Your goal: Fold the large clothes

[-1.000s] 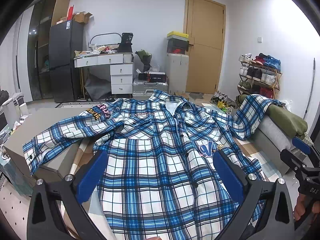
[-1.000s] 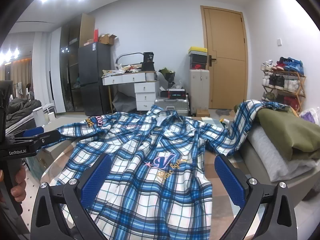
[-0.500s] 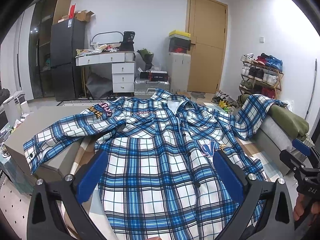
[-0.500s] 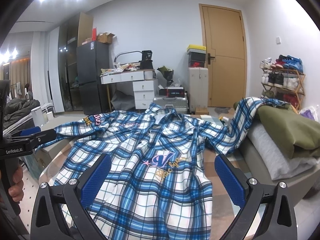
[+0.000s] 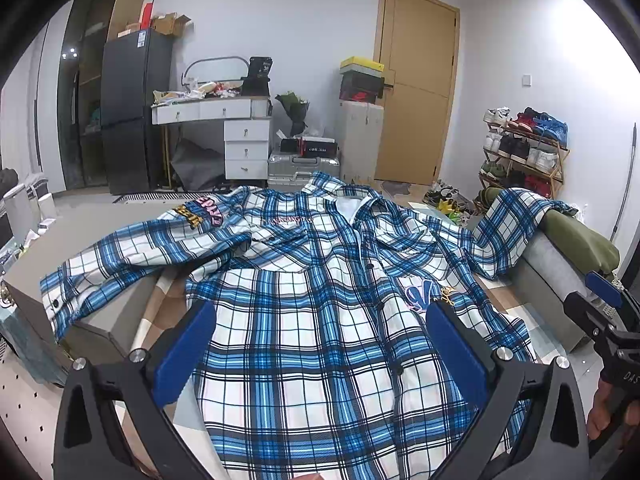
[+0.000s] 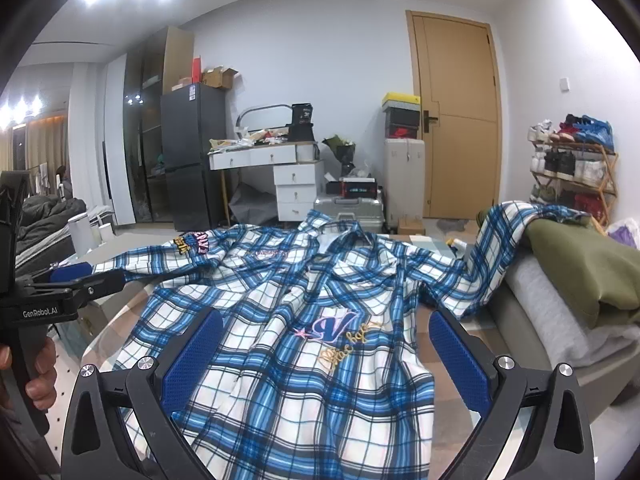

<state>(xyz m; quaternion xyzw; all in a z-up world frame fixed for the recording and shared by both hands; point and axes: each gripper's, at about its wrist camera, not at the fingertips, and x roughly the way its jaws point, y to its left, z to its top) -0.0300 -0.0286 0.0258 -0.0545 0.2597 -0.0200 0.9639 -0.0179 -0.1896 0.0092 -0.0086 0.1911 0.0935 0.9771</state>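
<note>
A large blue and white plaid shirt lies spread front-up on a low table, collar at the far end; it also fills the right wrist view. One sleeve lies over a grey box at the left. The other sleeve drapes over the sofa at the right. My left gripper is open and empty, above the shirt's lower left part. My right gripper is open and empty, above the lower right part near the embroidered V logo.
A grey sofa with an olive blanket stands at the right. A desk with drawers, a black fridge, a suitcase, a door and a shoe rack stand beyond the table.
Both grippers have tilted slightly, so the room sits a little lower in both views. The shirt has not moved and both grippers stay open.
</note>
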